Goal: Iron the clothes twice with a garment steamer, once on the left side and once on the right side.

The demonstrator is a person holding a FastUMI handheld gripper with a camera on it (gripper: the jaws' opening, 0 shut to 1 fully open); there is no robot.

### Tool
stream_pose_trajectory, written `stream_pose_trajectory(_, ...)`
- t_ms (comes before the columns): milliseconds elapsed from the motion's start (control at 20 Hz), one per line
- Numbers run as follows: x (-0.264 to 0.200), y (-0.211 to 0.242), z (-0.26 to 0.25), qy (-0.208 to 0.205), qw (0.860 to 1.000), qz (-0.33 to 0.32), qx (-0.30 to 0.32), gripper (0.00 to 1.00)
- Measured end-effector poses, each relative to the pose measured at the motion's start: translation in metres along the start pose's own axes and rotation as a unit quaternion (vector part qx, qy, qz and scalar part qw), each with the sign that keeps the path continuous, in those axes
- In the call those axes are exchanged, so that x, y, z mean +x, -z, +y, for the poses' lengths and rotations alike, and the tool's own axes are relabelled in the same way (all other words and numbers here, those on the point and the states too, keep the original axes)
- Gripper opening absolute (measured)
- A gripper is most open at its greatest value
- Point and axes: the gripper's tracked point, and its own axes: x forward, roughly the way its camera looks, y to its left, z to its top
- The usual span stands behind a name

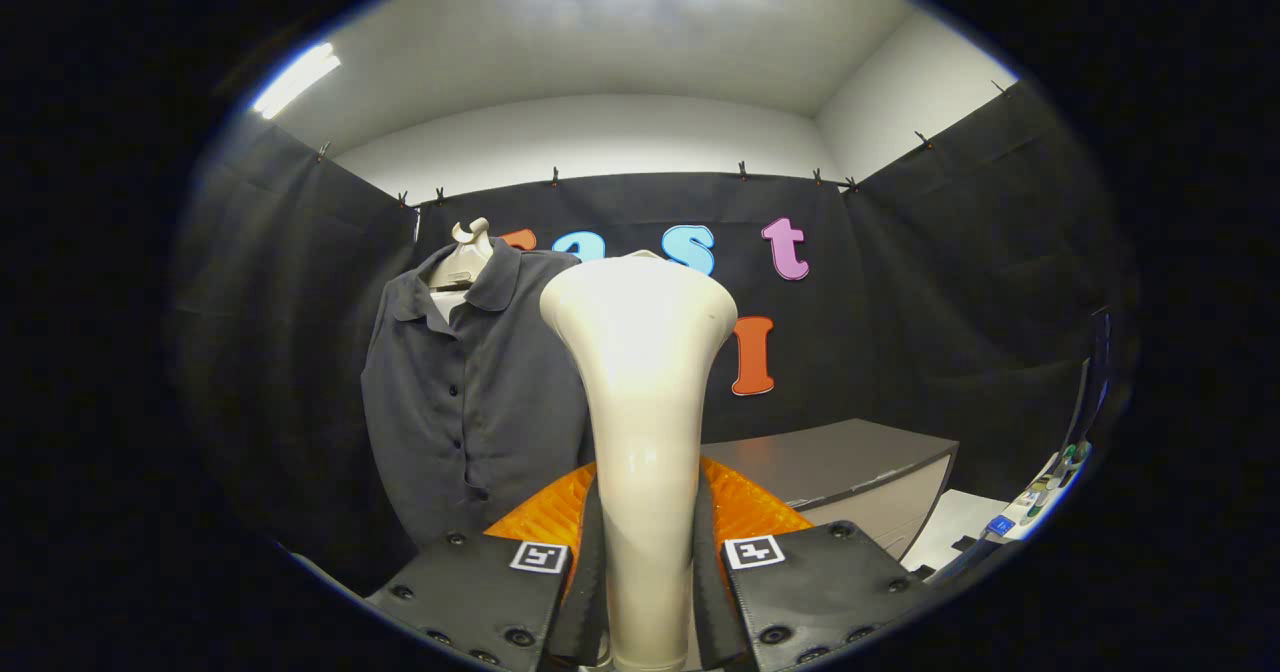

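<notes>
Steamer held upright, shirt not yet touched.

My gripper (648, 592) is clamped on the steamer (645, 432), both fingers pressing its neck, head up just ahead of me. Shirt (470, 392) hangs on a hanger (462, 260) beyond, to the left, apart from the head. Risks, I judge: smooth tapered neck may slip or twist in my jaws; swinging left, the head could snag the placket or push the shirt askew.

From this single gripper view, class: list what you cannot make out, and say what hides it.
- Right half of the shirt: hidden behind the garment steamer, held between the gripper fingers.
- Steamer's faceplate: turned away, only its back shows.
- Shirt's hem: cut off behind the fingers.
- Small items beside the table: too small and warped to tell.
</notes>
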Motion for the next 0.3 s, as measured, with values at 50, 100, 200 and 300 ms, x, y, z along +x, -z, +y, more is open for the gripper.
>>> stream_pose_trajectory(50,-0.001,0.0,0.0004,0.0,1.0,0.001,0.0,0.43)
stream_pose_trajectory(100,-0.0006,0.001,0.0009,0.0,1.0,0.002,0.0,0.43)
stream_pose_trajectory(200,0.0009,0.0015,0.001,-0.001,1.0,0.003,0.0,0.43)
stream_pose_trajectory(300,0.0015,0.0015,-0.0007,-0.001,1.0,0.002,0.001,0.43)
